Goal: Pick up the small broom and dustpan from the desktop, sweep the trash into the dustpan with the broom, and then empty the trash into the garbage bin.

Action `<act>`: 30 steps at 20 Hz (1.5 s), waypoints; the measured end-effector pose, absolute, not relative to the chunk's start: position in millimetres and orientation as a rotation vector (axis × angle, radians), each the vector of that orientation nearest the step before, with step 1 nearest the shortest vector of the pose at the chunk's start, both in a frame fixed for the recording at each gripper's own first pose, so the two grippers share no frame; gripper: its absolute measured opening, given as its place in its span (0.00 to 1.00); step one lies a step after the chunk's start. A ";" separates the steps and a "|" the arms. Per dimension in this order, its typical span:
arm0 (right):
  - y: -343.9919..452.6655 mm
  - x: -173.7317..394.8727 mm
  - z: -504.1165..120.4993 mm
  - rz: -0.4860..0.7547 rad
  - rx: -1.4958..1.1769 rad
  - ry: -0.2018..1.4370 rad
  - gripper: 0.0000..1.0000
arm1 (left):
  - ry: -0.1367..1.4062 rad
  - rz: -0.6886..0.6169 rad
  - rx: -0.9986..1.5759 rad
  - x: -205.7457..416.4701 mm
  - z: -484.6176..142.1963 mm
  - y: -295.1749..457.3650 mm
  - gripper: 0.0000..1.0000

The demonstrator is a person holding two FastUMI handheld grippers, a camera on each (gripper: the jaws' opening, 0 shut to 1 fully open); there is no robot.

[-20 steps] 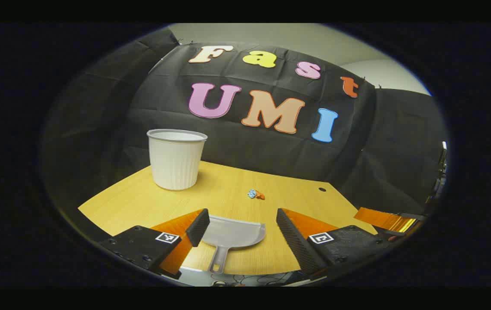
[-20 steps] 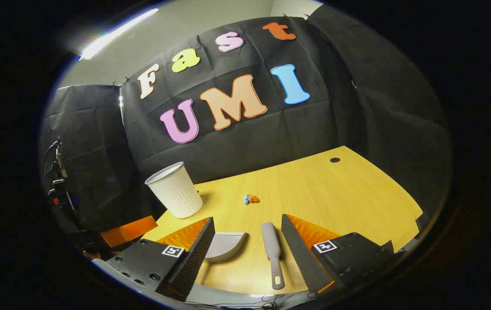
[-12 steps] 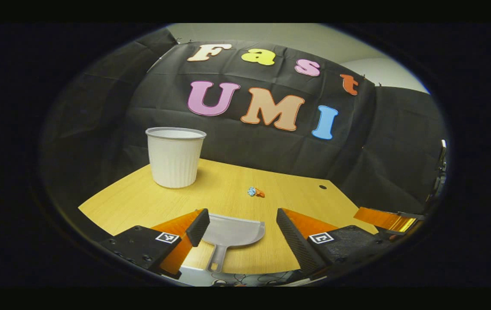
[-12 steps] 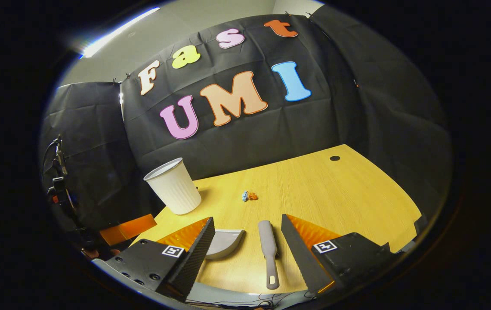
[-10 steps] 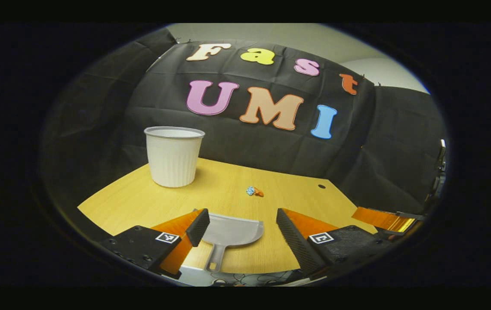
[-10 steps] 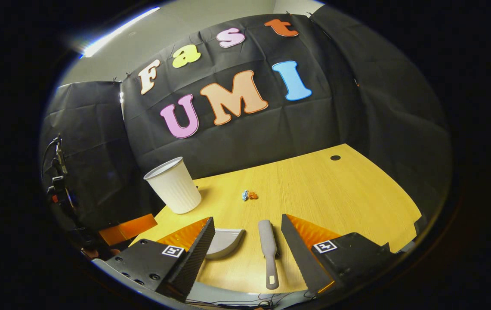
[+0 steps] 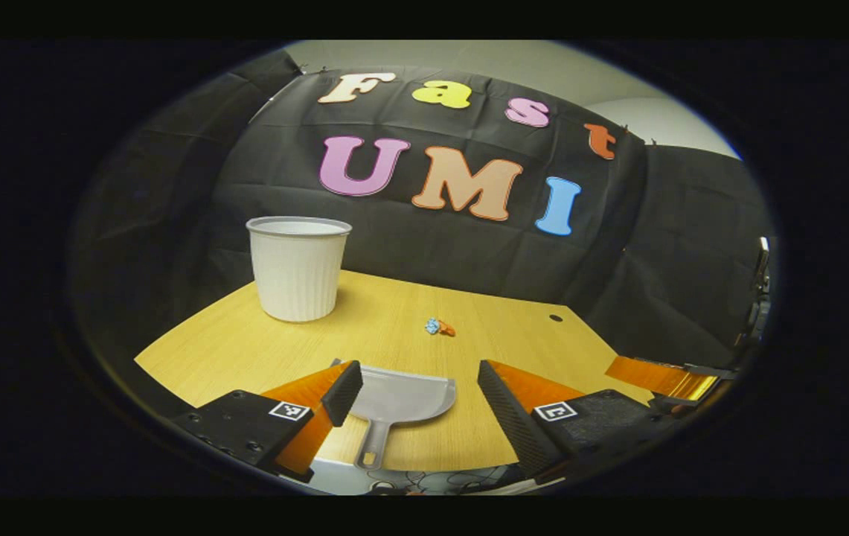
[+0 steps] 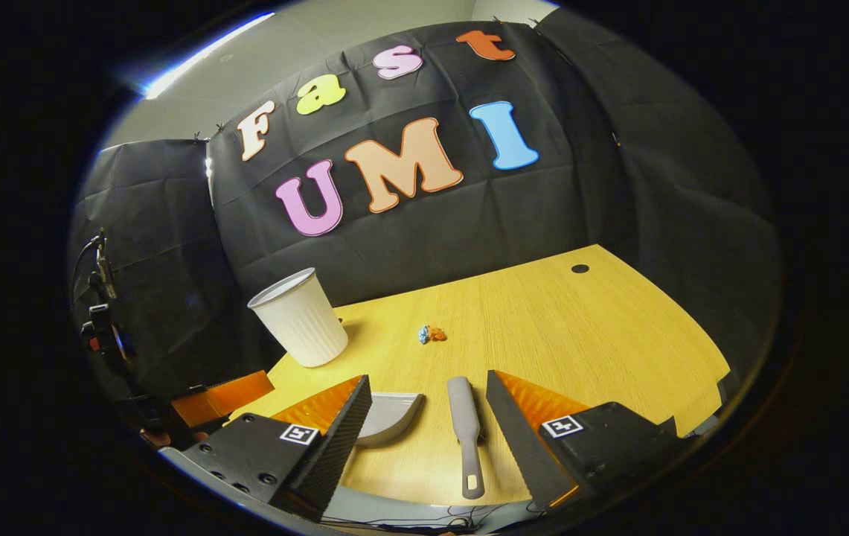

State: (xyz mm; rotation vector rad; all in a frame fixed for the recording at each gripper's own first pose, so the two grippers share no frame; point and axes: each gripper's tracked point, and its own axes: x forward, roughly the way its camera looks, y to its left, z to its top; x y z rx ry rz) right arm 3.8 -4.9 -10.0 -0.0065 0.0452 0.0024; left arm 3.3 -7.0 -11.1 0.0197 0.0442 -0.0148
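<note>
Gaping wide and holding nothing, the left gripper (image 7: 413, 398) frames one grey dustpan (image 7: 399, 396) lying on the desk (image 7: 231, 350); the right gripper (image 8: 428, 417), equally spread and empty, flanks one broom (image 8: 464, 420); one bin (image 7: 296, 268) at ten o'clock; trash (image 7: 439, 327), two scraps, at twelve.

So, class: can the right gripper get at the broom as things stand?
Probably yes: the right gripper is open, the broom lies flat between its fingers, and nothing blocks the handle.
</note>
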 end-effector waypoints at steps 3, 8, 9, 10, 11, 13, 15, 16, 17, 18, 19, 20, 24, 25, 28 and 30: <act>-5.1 3.1 -12.2 -0.002 -0.004 0.049 0.92 | 0.053 -0.015 0.018 3.5 -13.8 -5.6 0.93; -3.3 2.8 -15.1 -0.004 -0.001 0.057 0.92 | 0.057 -0.017 0.005 4.1 -16.8 -3.1 0.95; -3.5 3.1 -16.2 -0.004 -0.001 0.058 0.92 | 0.060 -0.021 -0.003 4.4 -17.4 -4.1 0.95; -3.4 3.0 -17.1 -0.004 0.000 0.061 0.92 | 0.064 -0.023 -0.007 5.0 -18.9 -5.1 0.93; -3.5 1.1 -17.1 -0.004 0.002 0.063 0.92 | 0.066 -0.024 -0.008 5.4 -19.2 -6.1 0.94; -3.0 1.5 -18.1 -0.004 0.002 0.065 0.92 | 0.069 -0.029 -0.005 5.3 -20.1 -8.0 0.93; -2.4 1.8 -18.2 -0.003 0.004 0.068 0.92 | 0.071 -0.033 0.003 6.7 -20.8 -9.4 0.94; -2.8 2.6 -18.8 -0.004 0.005 0.069 0.92 | 0.072 -0.033 0.007 6.6 -21.2 -9.1 0.93; -3.2 2.4 -18.0 -0.003 0.007 0.070 0.92 | 0.074 -0.034 0.009 6.8 -21.5 -8.8 0.93; -3.4 3.1 -18.3 -0.002 0.008 0.072 0.92 | 0.077 -0.033 0.008 7.7 -23.0 -7.8 0.93; -2.7 3.1 -19.1 -0.002 0.009 0.074 0.92 | 0.080 -0.034 0.006 8.1 -23.2 -7.8 0.93; -2.7 3.6 -18.6 -0.001 0.010 0.074 0.92 | 0.086 -0.036 0.001 8.3 -25.5 -7.7 0.95; -1.6 3.8 -20.5 0.002 0.007 0.082 0.92 | 0.108 -0.035 -0.017 9.3 -31.4 -6.0 0.93; -1.8 3.2 -23.0 0.003 0.008 0.086 0.92 | 0.114 -0.034 -0.014 9.6 -32.7 -5.3 0.95; -1.6 5.6 -26.1 0.003 0.008 0.098 0.92 | 0.130 -0.033 0.003 9.6 -37.5 -4.6 0.92; -1.3 7.2 -27.7 0.003 0.007 0.102 0.92 | 0.133 -0.038 0.008 9.9 -38.1 -6.4 0.92</act>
